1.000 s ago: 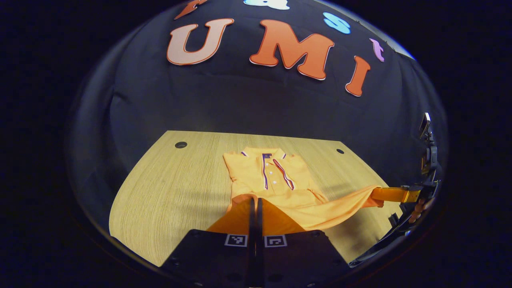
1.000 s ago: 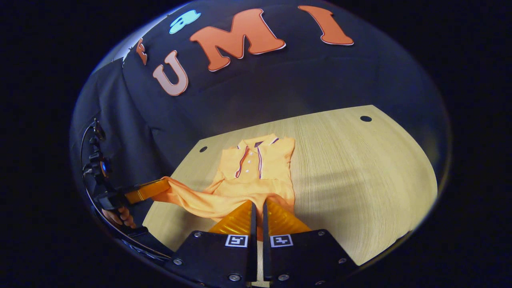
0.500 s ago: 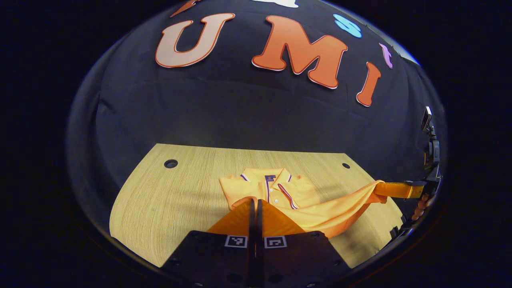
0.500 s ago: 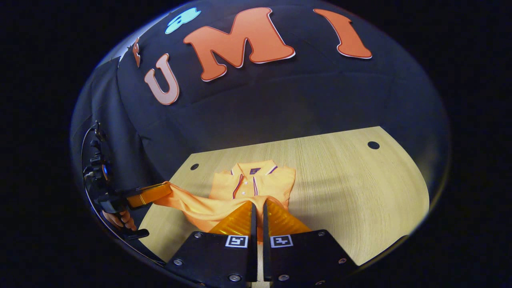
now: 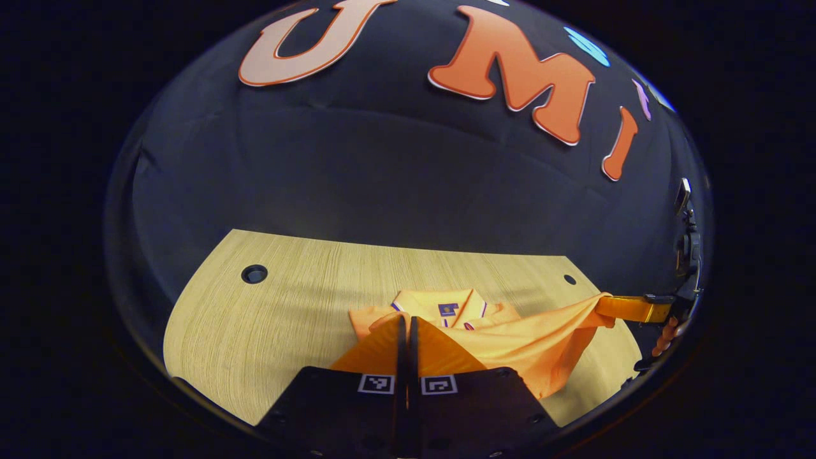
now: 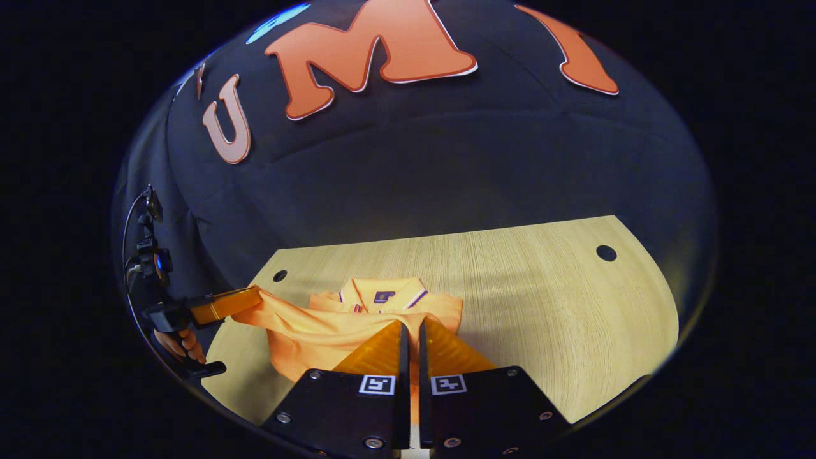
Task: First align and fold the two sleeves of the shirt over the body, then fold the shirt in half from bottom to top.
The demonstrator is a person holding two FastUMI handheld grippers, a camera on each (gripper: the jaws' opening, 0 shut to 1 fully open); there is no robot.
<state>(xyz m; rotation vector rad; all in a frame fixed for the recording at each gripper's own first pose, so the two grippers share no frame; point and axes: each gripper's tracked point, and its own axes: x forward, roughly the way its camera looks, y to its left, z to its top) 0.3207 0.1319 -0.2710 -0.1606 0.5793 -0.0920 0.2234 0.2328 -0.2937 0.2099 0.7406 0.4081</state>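
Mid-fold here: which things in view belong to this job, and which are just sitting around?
In the job:
- orange shirt
- left claw, pinching the hem
- right claw, pinching the hem

Just there:
- wooden table
- cable holes in the table

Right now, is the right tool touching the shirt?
Touching. The left gripper view shows the right tool closed on the shirt hem corner, cloth stretched taut from its tip.

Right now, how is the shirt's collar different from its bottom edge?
The collar lies flat on the wooden table; the bottom edge is lifted off it. The collar has dark striped trim; the bottom edge looks plain orange. Nothing grips the collar; the left gripper and right gripper pinch the bottom edge. Both are one orange shirt.
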